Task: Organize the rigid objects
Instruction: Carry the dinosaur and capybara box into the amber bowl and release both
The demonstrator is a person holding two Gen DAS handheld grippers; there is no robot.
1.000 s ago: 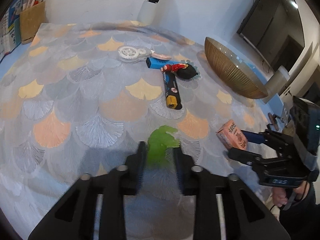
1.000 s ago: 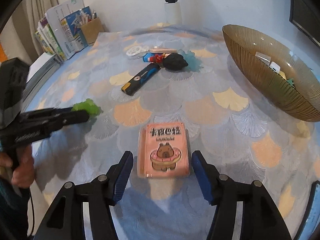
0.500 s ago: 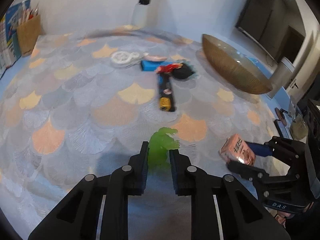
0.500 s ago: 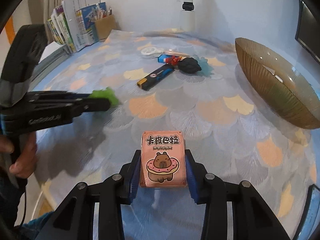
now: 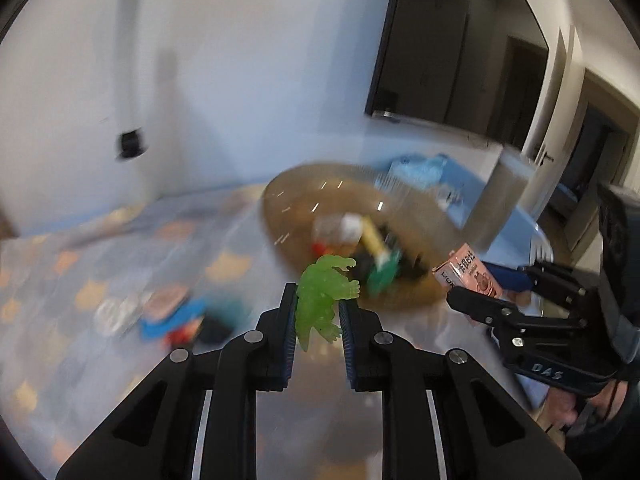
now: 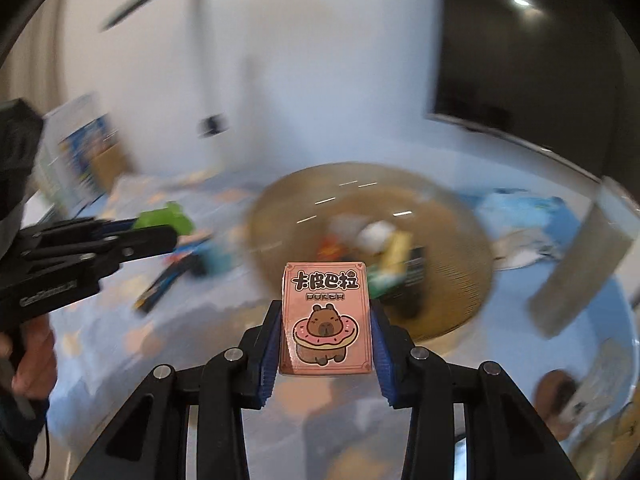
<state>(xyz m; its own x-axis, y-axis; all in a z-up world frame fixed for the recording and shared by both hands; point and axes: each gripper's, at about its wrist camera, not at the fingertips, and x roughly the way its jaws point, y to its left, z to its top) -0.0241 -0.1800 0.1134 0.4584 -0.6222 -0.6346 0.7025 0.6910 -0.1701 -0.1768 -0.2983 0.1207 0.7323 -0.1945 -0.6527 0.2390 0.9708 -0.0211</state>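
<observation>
Pale walls and a dark wall screen (image 5: 460, 52) behind; below them, a table (image 5: 100, 264) under a scalloped cloth, blurred by camera motion.

Largest on that table: a wide ribbed amber bowl (image 6: 460, 236), already loaded with a blurred jumble of small items, yellow, white, green and black among them. Left of the bowl, on the cloth: a loose cluster of leftovers (image 5: 176, 316), too smeared to name beyond blue, red and black patches.

Nearer than the bowl, and above the cloth rather than on it: right gripper (image 6: 326, 332), jaws clamped on the long sides of a pink poker card box (image 6: 326, 316), printed face toward the lens, upright, level with the bowl's near rim. Left of the bowl's near rim: left gripper (image 5: 318, 316), jaws pinched on a translucent green dinosaur figure (image 5: 324, 296), head poking up past the fingertips toward the bowl.

Step in hand, by the look of it: carrying, both loads in the air, bound for the bowl. Next move likely needs: each gripper brought over the bowl's hollow, lowered close to the pile, then jaws eased apart. Worth staggering the two drops to avoid crowding above the bowl.
</observation>
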